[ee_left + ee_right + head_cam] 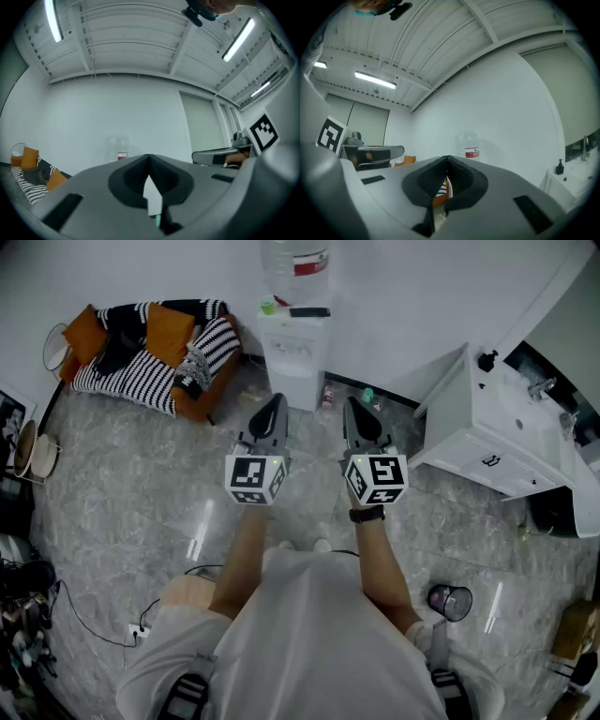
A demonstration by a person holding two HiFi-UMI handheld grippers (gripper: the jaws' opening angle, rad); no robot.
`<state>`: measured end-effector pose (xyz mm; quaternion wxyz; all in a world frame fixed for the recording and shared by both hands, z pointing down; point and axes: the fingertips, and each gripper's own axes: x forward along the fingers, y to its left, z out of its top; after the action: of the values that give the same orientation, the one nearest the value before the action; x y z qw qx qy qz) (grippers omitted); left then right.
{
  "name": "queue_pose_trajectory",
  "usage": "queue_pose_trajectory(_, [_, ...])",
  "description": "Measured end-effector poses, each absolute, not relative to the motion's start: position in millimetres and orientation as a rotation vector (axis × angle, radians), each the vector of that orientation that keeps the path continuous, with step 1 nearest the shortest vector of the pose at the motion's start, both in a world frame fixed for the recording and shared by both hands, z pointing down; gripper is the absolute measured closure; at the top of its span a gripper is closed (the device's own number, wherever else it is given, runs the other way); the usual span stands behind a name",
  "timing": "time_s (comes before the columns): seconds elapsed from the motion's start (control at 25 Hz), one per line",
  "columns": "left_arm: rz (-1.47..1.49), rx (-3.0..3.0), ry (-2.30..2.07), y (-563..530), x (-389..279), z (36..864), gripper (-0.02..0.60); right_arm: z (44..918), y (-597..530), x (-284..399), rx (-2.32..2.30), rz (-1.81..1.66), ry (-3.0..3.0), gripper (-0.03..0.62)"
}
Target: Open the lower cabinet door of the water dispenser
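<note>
A person stands on a grey marble floor (pixel 141 512) with both arms held out. The left hand-held gripper (pixel 273 401) and the right hand-held gripper (pixel 354 407) each have their jaws pressed together, with nothing between them. Ahead, well apart from both, a white water dispenser (pixel 295 357) stands against the wall. Its lower cabinet door is too foreshortened to make out. A striped sofa (pixel 155 352) sits to its left.

Arms outstretched side by side; left gripper (pixel 274 399), right gripper (pixel 352 405); fingers (pixel 269 418) together
</note>
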<state>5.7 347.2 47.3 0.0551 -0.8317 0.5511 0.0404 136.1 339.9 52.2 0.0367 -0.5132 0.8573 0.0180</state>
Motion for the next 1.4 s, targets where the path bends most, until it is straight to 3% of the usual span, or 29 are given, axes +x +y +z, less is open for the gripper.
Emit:
queue_pose_trajectory(0.6, [0.101, -2.425, 1.757, 359, 41, 52, 0.577, 67, 327, 175, -1.46, -0.091, 2.59, 0.585])
queue_pose_trajectory(1.4, [0.028, -2.478, 1.776, 264, 13, 94, 0.577, 111, 236, 138, -1.501, -0.174, 2.67, 0.585])
